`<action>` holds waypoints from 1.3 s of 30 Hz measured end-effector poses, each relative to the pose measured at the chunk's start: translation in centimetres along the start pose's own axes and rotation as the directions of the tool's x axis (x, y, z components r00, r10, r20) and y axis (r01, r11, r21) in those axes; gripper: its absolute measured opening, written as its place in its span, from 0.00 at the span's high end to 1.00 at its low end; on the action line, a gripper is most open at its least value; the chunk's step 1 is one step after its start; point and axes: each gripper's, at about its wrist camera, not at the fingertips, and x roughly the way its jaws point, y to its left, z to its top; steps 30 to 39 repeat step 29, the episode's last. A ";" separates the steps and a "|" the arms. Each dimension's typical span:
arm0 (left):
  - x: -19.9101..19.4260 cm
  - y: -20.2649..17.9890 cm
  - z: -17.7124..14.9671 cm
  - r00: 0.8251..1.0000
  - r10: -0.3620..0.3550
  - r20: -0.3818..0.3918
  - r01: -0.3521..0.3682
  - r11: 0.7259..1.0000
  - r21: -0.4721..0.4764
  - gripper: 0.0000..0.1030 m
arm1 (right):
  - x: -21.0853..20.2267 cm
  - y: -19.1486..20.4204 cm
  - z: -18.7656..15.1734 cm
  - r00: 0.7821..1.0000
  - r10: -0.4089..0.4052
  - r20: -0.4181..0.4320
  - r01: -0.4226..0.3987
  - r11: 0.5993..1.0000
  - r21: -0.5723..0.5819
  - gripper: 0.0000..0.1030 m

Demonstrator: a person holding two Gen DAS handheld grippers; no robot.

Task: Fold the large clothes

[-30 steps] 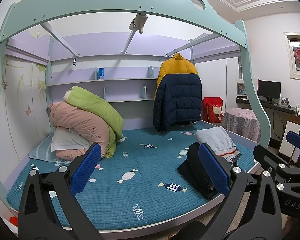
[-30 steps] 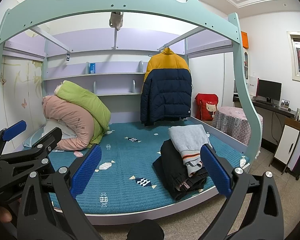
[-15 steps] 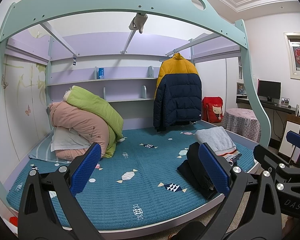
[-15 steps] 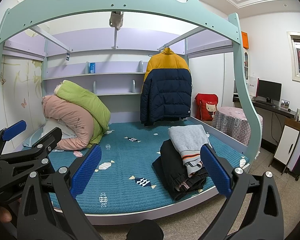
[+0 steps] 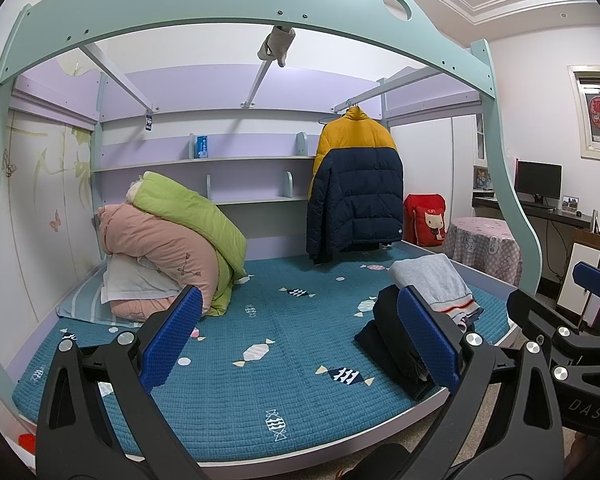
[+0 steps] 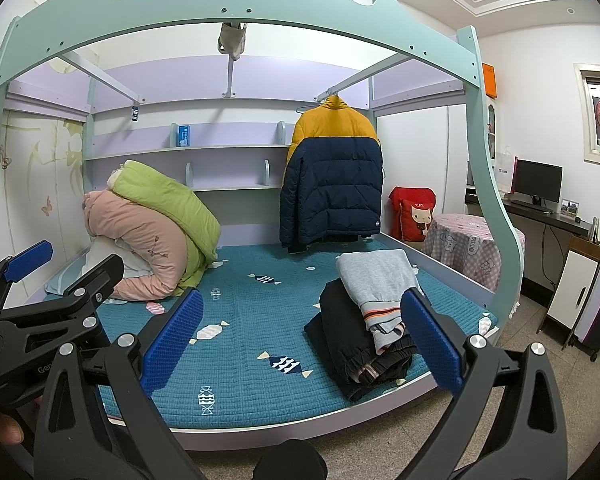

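A pile of clothes lies at the right front of the bed: a grey garment (image 6: 374, 280) on top of black garments (image 6: 352, 344). The pile also shows in the left wrist view, with the grey garment (image 5: 432, 280) and the black garments (image 5: 392, 344). A yellow and navy puffer jacket (image 6: 332, 176) hangs on a rail at the back; it also shows in the left wrist view (image 5: 356, 184). My left gripper (image 5: 300, 338) and my right gripper (image 6: 300, 340) are both open and empty, held in front of the bed, apart from the clothes.
The bed has a teal quilted mattress (image 6: 240, 344) under a mint arched frame (image 6: 240, 4). Pink and green rolled duvets (image 6: 152, 232) lie at the back left. A small covered table (image 6: 468, 248), a red cushion (image 6: 414, 216) and a desk with a monitor (image 6: 538, 182) stand at the right.
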 end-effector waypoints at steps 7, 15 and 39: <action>0.3 0.3 0.3 1.000 -0.010 -0.002 0.010 1.000 -0.001 0.05 | 0.6 0.2 0.0 1.000 -0.009 -0.006 0.009 1.000 0.002 0.07; 2.1 1.2 0.1 0.999 -0.028 -0.018 0.028 1.000 -0.010 0.05 | 1.3 0.7 -0.1 1.000 -0.019 -0.020 0.019 1.000 -0.002 0.07; 7.9 6.1 -2.4 0.995 -0.023 -0.097 0.016 0.997 -0.072 0.05 | 7.1 4.7 -0.9 0.994 -0.010 -0.106 0.004 0.998 -0.055 0.07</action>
